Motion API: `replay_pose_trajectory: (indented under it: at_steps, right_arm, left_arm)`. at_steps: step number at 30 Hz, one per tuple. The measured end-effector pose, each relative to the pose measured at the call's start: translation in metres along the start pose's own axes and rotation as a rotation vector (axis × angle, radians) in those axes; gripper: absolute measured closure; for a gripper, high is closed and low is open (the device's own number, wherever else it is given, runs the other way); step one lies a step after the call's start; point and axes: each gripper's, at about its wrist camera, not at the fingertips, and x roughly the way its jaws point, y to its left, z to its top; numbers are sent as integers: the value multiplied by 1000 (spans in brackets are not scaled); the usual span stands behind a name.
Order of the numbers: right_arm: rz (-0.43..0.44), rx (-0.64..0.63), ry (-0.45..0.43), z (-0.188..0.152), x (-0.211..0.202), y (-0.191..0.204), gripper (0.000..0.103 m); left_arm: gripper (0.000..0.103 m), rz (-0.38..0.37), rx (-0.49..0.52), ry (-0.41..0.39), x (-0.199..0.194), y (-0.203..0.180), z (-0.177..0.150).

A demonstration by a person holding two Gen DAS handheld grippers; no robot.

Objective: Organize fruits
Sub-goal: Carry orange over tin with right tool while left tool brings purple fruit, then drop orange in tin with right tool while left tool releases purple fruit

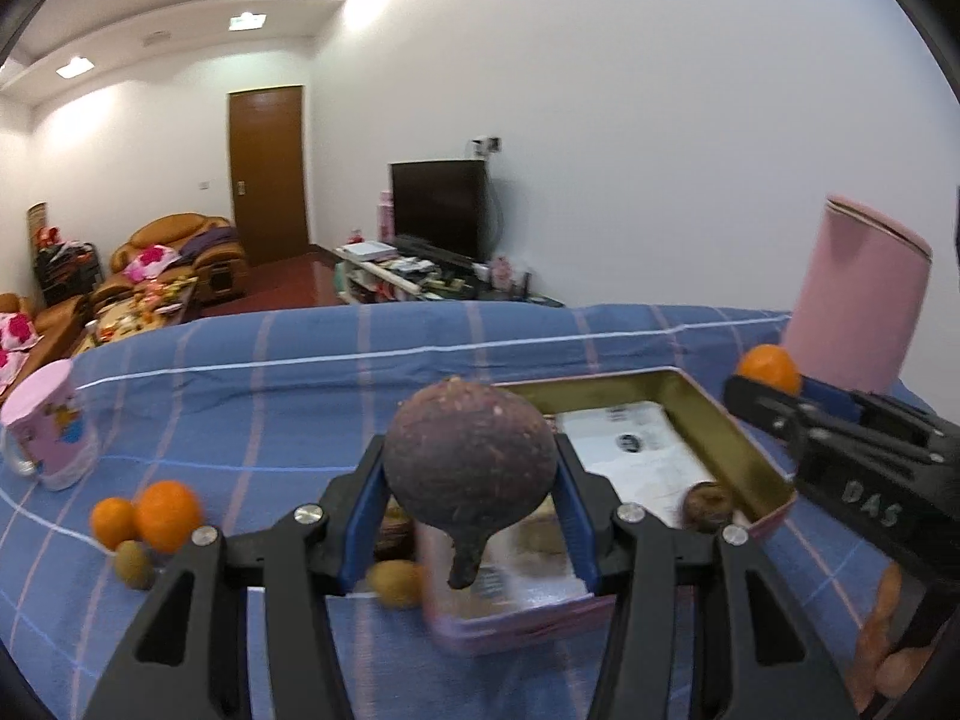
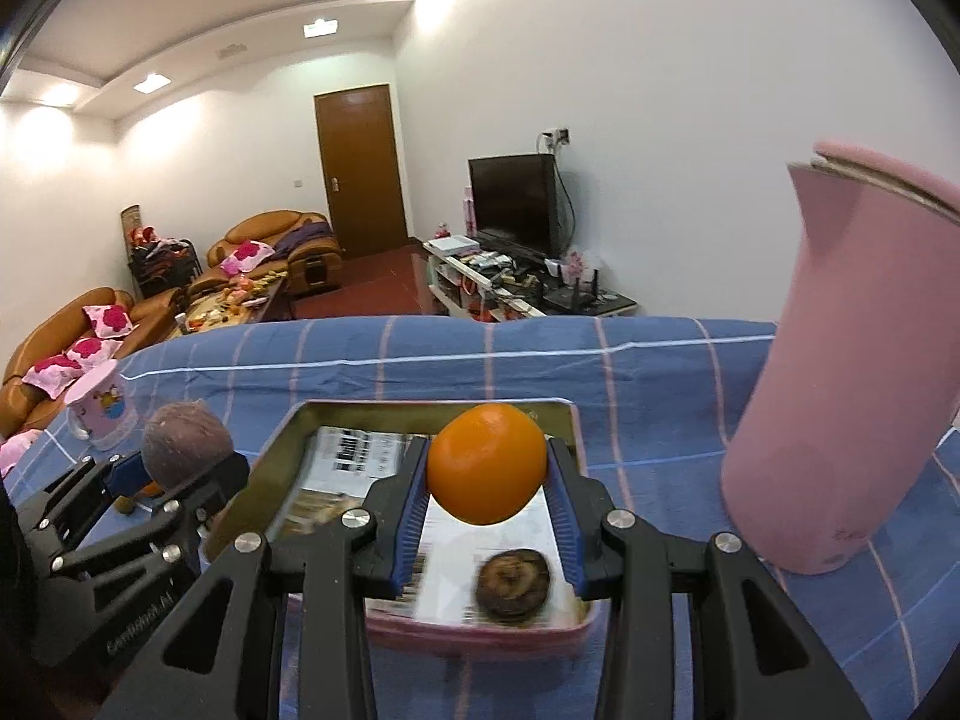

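My left gripper (image 1: 471,480) is shut on a dark purple round fruit with a stem (image 1: 468,468) and holds it above the near left corner of the pink tin box (image 1: 744,456). My right gripper (image 2: 487,471) is shut on an orange (image 2: 487,463) above the same pink tin box (image 2: 282,438). A brown wrinkled fruit (image 2: 510,585) lies inside the box on printed paper. Two oranges (image 1: 147,516) and a kiwi (image 1: 133,564) lie on the blue plaid cloth at the left. Another kiwi (image 1: 396,583) lies beside the box.
A tall pink cylinder container (image 2: 840,372) stands right of the box. A pink cartoon mug (image 1: 51,426) stands at the left of the table. Orange-brown items (image 1: 882,630) lie at the right edge. A living room with sofas and a TV lies beyond.
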Motion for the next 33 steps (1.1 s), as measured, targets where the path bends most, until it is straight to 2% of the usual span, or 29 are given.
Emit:
replay_pose_trajectory:
  at_steps: [5,13,20,23,29,31,33]
  right_arm:
    - [-7,-3,37,-2,10,-12,64]
    - [-10,-42,77,-6,23,-14,63]
    - [0,-42,108,-10,31,-12,63]
    - [8,-45,116,-10,33,-12,63]
    - [79,8,171,-12,41,-16,62]
    - [101,25,179,-13,41,-17,62]
    - [104,27,172,-12,40,-18,62]
  left_arm:
    - [50,-10,17,40,16,-25,2]
    - [50,-15,37,127,37,-39,1]
    - [50,-35,22,172,49,-32,2]
    - [50,-22,36,171,48,-32,2]
    - [49,0,57,171,48,-33,3]
    - [47,16,75,148,44,-35,4]
    - [38,40,85,131,42,-34,4]
